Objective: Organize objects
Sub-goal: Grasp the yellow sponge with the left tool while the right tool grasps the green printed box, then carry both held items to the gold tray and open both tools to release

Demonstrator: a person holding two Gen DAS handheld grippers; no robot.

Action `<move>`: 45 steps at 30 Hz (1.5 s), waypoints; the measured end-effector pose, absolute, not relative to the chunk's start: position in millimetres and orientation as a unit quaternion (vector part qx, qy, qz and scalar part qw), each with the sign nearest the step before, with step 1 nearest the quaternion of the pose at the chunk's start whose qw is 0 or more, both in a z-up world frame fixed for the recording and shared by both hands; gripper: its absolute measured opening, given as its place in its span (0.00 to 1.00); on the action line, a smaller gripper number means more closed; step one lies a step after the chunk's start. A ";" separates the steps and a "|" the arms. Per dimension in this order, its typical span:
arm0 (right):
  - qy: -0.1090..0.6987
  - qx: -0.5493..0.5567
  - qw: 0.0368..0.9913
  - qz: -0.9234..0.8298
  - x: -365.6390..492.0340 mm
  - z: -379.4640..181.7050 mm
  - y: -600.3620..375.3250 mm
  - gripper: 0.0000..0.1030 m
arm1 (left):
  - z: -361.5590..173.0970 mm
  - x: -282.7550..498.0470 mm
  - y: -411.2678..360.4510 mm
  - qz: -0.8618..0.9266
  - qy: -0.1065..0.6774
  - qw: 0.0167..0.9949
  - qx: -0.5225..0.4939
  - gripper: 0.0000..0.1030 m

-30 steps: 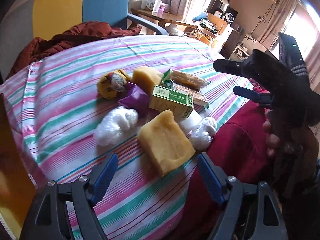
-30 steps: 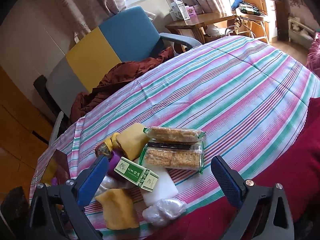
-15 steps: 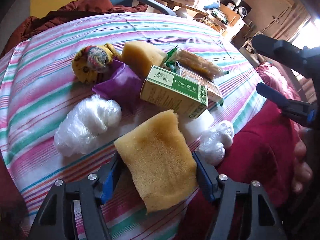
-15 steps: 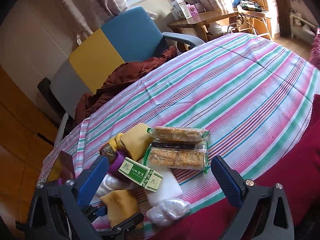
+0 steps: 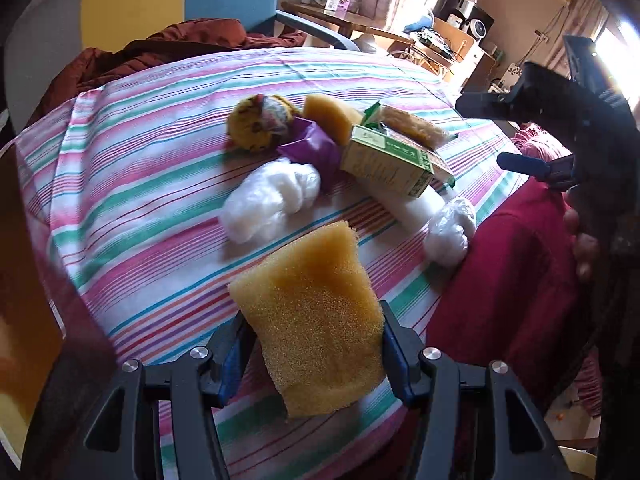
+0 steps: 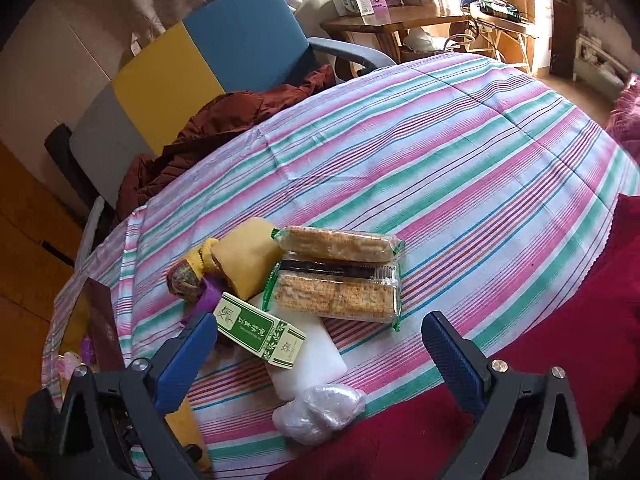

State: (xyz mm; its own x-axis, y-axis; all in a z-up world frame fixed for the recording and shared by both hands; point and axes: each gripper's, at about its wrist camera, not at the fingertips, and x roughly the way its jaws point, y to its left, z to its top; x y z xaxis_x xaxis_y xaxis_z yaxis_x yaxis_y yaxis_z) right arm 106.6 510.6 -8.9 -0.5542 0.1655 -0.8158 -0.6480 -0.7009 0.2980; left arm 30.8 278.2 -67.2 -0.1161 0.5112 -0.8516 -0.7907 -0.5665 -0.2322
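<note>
My left gripper (image 5: pixel 312 340) is shut on a yellow sponge (image 5: pixel 308 280), held a little above the striped tablecloth (image 5: pixel 132 184) near its front edge. Beyond it lie two crumpled clear plastic bags (image 5: pixel 272 196) (image 5: pixel 450 228), a white block (image 6: pixel 308 360), a green box (image 6: pixel 260 334), two cracker packs (image 6: pixel 340 268), a second sponge (image 6: pixel 248 256), a purple wrapper (image 5: pixel 312 146) and a yellow toy (image 5: pixel 260 120). My right gripper (image 6: pixel 320 354) hangs open over the white block and the smaller bag (image 6: pixel 320 406), with nothing between its fingers.
A blue, yellow and grey chair (image 6: pixel 224 52) with a rust-brown coat (image 6: pixel 224 128) stands behind the table. A red cloth (image 5: pixel 508 272) covers the near right edge. A dark box (image 6: pixel 102 328) stands at the table's left. A hand (image 5: pixel 580 240) holds the right gripper.
The left gripper moved in around the near sponge, shut on it and lifted it back from the pile. The right gripper drifted slightly closer over the white block.
</note>
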 end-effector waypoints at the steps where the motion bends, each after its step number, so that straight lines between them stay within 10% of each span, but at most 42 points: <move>1: 0.295 -0.407 0.248 0.828 103.6 -9.4 507.4 1.00 | -67.5 29.1 272.9 0.736 0.138 0.440 -0.496 0.57; 21: 0.249 -0.456 0.284 0.806 34.2 -49.4 465.5 1.00 | -77.1 18.6 247.1 0.750 0.110 0.422 -0.498 0.58; 25: 0.253 -0.458 0.282 0.804 38.1 -54.8 468.0 0.73 | -78.2 17.8 245.4 0.749 0.102 0.423 -0.499 0.58; 45: 0.202 -0.391 0.154 0.885 42.8 20.6 403.9 0.73 | -21.5 25.8 207.4 0.796 0.084 0.419 -0.427 0.57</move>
